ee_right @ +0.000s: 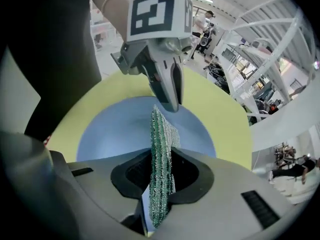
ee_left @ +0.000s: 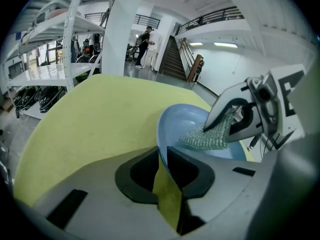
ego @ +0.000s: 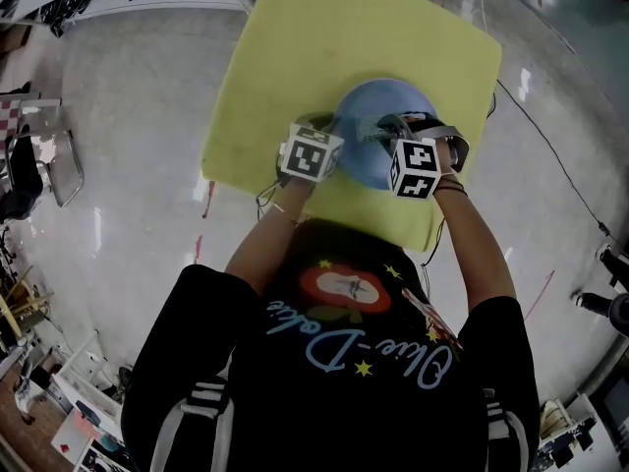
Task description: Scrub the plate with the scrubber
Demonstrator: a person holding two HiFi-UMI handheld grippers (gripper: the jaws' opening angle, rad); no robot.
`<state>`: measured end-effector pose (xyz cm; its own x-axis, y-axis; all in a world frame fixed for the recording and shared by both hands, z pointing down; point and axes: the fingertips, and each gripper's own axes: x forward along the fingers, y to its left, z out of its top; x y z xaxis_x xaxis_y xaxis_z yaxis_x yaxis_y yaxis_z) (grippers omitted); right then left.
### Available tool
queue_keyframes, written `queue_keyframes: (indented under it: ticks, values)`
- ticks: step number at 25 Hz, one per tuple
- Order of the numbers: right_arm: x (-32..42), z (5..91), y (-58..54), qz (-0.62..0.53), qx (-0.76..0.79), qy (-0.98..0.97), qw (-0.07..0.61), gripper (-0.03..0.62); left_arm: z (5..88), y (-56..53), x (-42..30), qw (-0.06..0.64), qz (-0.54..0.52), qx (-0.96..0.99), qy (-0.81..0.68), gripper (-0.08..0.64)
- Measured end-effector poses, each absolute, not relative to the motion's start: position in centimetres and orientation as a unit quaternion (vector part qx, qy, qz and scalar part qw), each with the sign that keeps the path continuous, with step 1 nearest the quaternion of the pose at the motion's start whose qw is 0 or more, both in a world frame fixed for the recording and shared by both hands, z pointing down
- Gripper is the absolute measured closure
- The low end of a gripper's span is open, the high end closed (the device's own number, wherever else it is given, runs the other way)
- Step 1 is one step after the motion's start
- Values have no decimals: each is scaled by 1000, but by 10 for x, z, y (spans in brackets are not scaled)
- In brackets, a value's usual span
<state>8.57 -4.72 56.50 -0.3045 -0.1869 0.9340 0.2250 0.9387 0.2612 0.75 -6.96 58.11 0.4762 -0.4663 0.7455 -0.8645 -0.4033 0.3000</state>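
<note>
Pinching the left rim of the blue plate (ee_left: 186, 123) with our left tool (ee_left: 164, 156) to steady it on the bench (ego: 295, 47), we press the green scrubber (ee_right: 161, 134), clamped in our right tool (ee_right: 160, 164), against its inside.

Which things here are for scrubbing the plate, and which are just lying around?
For the job: plate, scrubber, left gripper gripping the plate's rim, right gripper gripping the scrubber, yellow table.
Just around: shelves, stairs, floor cable.
</note>
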Motion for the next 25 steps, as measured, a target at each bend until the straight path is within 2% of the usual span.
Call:
queue_keyframes:
  ticks: [6,25]
  values:
    - [85,580,-84,-211,2,-773,598,529,585,-70,4,344,290,786,-424,514]
    - [134,596,-48,-52,53,-778,624,528,587,-65,-1,333,296,783,-433,515]
